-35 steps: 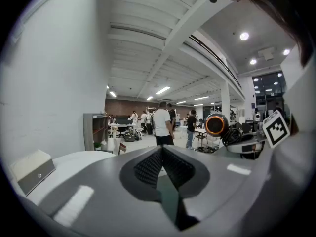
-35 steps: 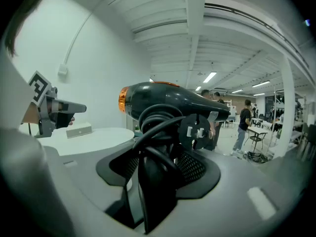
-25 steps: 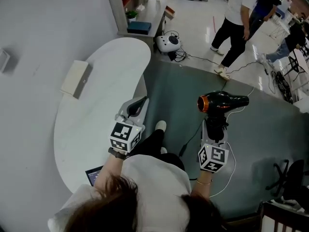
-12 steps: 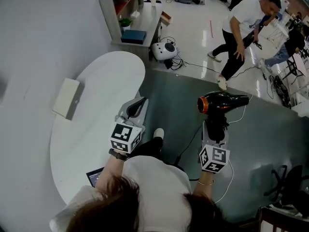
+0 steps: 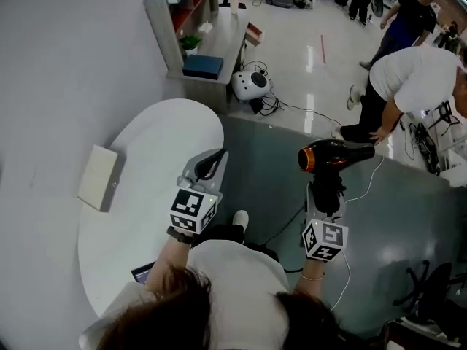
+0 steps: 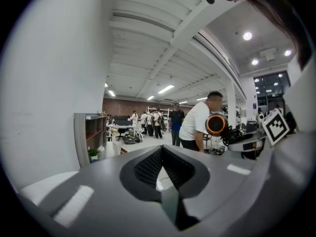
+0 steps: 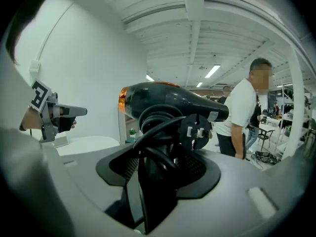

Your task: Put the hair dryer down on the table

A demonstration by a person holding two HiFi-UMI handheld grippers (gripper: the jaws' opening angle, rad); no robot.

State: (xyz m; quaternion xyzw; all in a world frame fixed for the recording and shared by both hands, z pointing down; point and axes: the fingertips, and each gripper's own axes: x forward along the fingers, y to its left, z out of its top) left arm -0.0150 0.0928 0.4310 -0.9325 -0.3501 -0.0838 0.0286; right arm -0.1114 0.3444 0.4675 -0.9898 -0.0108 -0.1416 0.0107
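A black hair dryer (image 5: 336,155) with an orange ring at its back end is held up over the grey floor, nozzle pointing right. My right gripper (image 5: 325,189) is shut on its handle from below. In the right gripper view the hair dryer (image 7: 168,100) stands upright between the jaws of my right gripper (image 7: 160,147), with its cord and plug (image 7: 198,131) wound round the handle. My left gripper (image 5: 211,162) hovers at the right edge of the white oval table (image 5: 146,195), shut with nothing in it. The left gripper view shows the hair dryer (image 6: 216,125) off to the right.
A white box (image 5: 98,177) lies on the table's left side and a dark tablet (image 5: 142,272) at its near edge. Beyond the table stand a shelf unit (image 5: 182,13) and a white device (image 5: 252,84) on the floor. A person in white (image 5: 416,79) bends over at the right, near loose cables.
Both grippers keep their pose, and the hair dryer stays held up. The person in white has moved right and bent down. The head view has shifted a little.
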